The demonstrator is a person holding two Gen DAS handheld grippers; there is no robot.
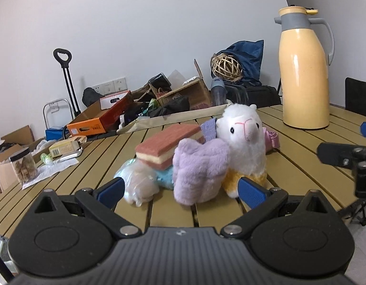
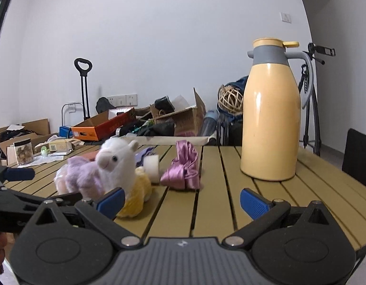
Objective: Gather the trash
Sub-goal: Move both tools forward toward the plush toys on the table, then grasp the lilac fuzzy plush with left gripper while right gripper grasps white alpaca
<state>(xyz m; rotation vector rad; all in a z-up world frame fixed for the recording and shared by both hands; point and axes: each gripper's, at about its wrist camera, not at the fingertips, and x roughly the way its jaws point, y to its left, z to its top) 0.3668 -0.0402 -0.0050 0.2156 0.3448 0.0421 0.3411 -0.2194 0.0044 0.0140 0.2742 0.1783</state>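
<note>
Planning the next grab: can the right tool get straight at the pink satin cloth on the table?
Probably yes. The right tool is open and the pink cloth lies ahead on bare slats of the table; the llama toy sits off to the left.

No legible text

We see print on the orange box (image 1: 87, 127) beyond the table (image 1: 206, 213), too blurred to read.

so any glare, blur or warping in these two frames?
Left wrist: thermos shows a soft glare streak, leans from fisheye warp; near purple plush slightly soft. Right wrist: same streak on thermos, dark vignette corners, table slats fan outward. Light is even, shadows faint.
</note>
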